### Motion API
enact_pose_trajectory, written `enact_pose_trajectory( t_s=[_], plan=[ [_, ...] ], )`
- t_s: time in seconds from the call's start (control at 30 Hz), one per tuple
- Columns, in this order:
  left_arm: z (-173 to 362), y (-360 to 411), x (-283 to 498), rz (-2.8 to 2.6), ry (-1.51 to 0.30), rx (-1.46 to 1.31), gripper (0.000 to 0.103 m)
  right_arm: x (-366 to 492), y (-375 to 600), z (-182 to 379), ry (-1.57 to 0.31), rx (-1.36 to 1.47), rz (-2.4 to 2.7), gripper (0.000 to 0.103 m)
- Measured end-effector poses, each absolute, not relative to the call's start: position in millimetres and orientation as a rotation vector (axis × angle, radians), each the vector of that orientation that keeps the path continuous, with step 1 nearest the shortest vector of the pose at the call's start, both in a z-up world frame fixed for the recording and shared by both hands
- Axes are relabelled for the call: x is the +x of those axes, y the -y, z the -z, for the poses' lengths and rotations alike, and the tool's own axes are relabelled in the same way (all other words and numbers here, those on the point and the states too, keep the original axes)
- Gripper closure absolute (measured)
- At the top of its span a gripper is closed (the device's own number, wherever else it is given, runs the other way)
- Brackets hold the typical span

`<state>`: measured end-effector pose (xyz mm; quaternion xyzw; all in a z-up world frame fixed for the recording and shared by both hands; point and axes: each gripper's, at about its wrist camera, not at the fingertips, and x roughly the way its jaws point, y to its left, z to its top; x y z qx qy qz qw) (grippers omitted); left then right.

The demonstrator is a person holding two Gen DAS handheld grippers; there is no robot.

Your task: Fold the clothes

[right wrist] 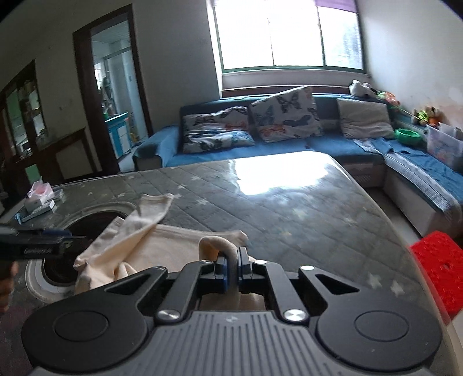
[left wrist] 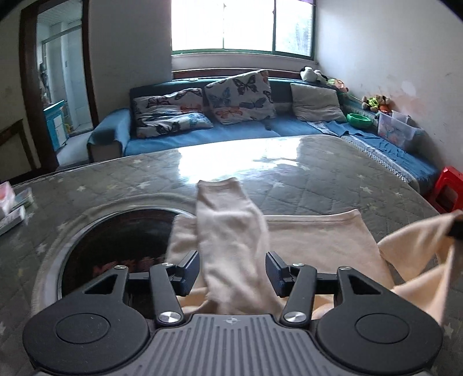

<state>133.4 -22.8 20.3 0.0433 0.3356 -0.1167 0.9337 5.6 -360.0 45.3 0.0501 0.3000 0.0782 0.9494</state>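
Bright daylight through a wide green-framed window [left wrist: 241,27], glaring off the grey quilted star-print surface [left wrist: 318,179]. Beyond it, a long blue L-shaped sofa [left wrist: 202,138] along off-white walls [left wrist: 390,52], carrying butterfly-print cushions [left wrist: 240,97] and a plain grey cushion [left wrist: 315,102]. At left, a dark wooden doorway [right wrist: 110,95] opening onto a lit room. At right, a red plastic stool [right wrist: 439,269] just beside the surface.

I see one cream garment [left wrist: 315,240] spread mostly flat on the quilted grey surface [left wrist: 318,179]; a sleeve [left wrist: 228,231] is folded across its body, pointing toward the surface's far edge, and its right portion is bunched and raised off the surface.
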Motion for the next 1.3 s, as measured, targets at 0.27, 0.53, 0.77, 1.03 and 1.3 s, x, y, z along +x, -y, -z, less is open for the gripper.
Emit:
enact_pose_trajectory(
  t_s=[0.27, 0.53, 0.77, 1.03, 1.3],
  plan=[
    [11.9, 46.4, 167.5, 0.236, -0.764, 0.146, 0.050, -13.1, 370.3, -19.6, -0.682, 0.112, -0.107, 0.094],
    [18.8, 38.7, 161.9, 0.271, -0.775, 0.149, 0.096, -22.0, 376.4, 3.0, -0.741, 0.089, -0.047, 0.066],
    [-4.0, 20.8, 131.3, 0.261, -0.703, 0.108, 0.099, -18.3, 366.3, 7.1, -0.748, -0.034, -0.014, 0.040],
    [-15.4, -12.1, 105.5, 0.238, -0.695, 0.039, 0.099, 2.5, 339.0, 24.8, -0.765, -0.176, 0.009, 0.023],
    [-13.8, 19.8, 130.0, 0.286, -0.708, 0.074, 0.067, 11.3, 362.6, 13.8, -0.697, -0.104, 0.146, 0.021]
  ],
)
